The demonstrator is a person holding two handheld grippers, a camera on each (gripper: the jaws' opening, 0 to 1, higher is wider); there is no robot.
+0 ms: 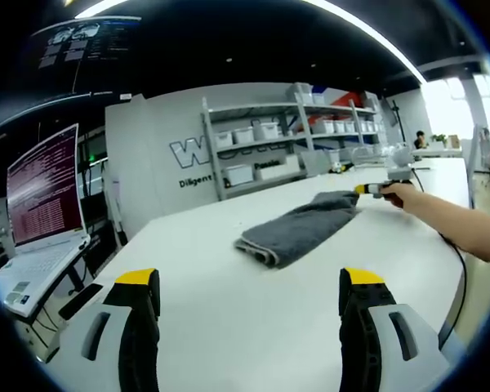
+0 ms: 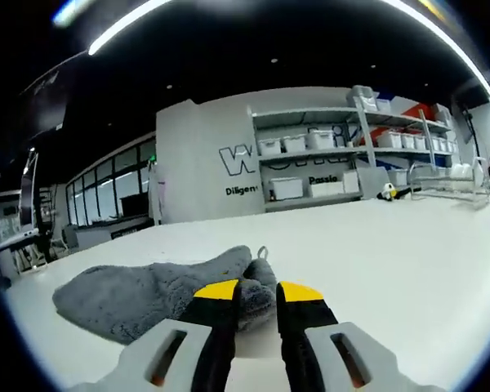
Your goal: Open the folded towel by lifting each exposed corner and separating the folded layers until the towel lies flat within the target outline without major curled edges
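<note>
A grey folded towel [image 1: 298,229] lies on the white table [image 1: 188,245], slightly right of the middle. My left gripper [image 1: 248,282] hovers over the near part of the table, well short of the towel, open, with nothing between its widely spread jaws. A person's hand holds my right gripper [image 1: 374,190] at the towel's far right corner. In the right gripper view the towel [image 2: 139,298] stretches away to the left, and my right gripper [image 2: 258,292] has its jaws drawn close together on the towel's near corner, where a small hanging loop [image 2: 263,253] sticks up.
An open laptop [image 1: 41,212] stands at the table's left edge. Metal shelves with white bins [image 1: 261,147] line the wall behind the table. A cable [image 1: 457,269] runs along the right table edge under the person's forearm [image 1: 453,220]. A wire rack [image 2: 445,175] sits far right.
</note>
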